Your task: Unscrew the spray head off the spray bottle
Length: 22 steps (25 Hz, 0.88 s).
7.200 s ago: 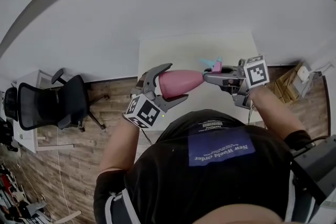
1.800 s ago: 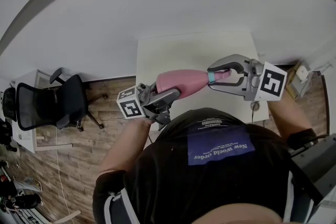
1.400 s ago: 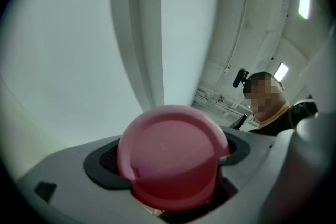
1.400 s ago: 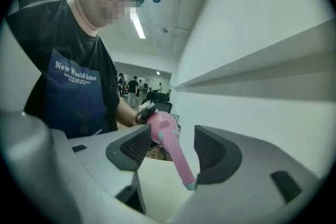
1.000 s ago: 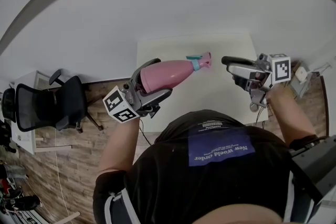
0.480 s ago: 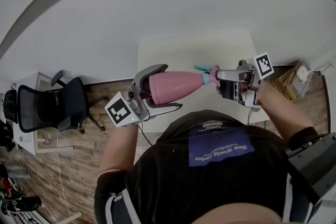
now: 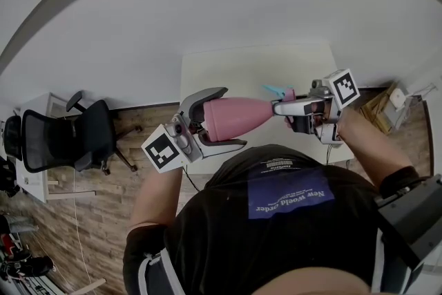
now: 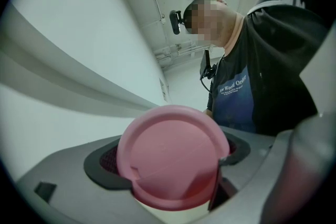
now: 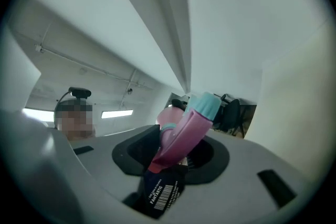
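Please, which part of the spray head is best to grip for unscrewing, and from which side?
The spray bottle is held level by the left gripper. Grip the spray head across its pink body, coming end-on from the side opposite that gripper, so rolling the wrist would probably turn it. The right gripper has just been closing, with the head between its jaws.

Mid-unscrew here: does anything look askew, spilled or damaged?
Nothing looks spilled or broken. The bottle lies level in the air, with the left gripper clamped on its body. The right gripper has just been closing its jaws and now pinches the spray head. The only oddity is a dark barcode tag dangling from the head between the right jaws.
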Motion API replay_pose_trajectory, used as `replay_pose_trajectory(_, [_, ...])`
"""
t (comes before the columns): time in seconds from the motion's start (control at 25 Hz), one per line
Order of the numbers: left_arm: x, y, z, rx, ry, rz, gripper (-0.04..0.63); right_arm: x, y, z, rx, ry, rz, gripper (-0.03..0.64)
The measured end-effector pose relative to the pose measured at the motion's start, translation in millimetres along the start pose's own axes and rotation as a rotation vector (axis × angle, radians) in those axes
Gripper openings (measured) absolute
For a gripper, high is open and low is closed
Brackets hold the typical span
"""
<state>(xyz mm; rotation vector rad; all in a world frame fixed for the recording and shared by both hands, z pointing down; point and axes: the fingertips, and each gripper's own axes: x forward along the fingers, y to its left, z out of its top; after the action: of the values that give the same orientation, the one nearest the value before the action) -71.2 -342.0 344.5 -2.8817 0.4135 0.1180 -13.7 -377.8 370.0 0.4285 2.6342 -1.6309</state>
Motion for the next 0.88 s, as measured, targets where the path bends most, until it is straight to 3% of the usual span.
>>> replay_pose_trajectory(0.2, [2, 9, 0, -0.168, -0.072, 0.03, 0.477, -5, -1, 4, -0.24, 0.035, -0.094, 0.127])
replay_pose_trajectory(0.56, [-2, 26, -10, -0.594, -0.231, 0.044, 0.477, 1, 21, 8, -0.803, 0.135, -0.245, 0.127])
replay_pose_trajectory(0.88, [-8, 27, -22, -0.809, -0.3, 0.018, 0.478, 11, 27, -2, -1.168, 0.282, -0.32, 0.129])
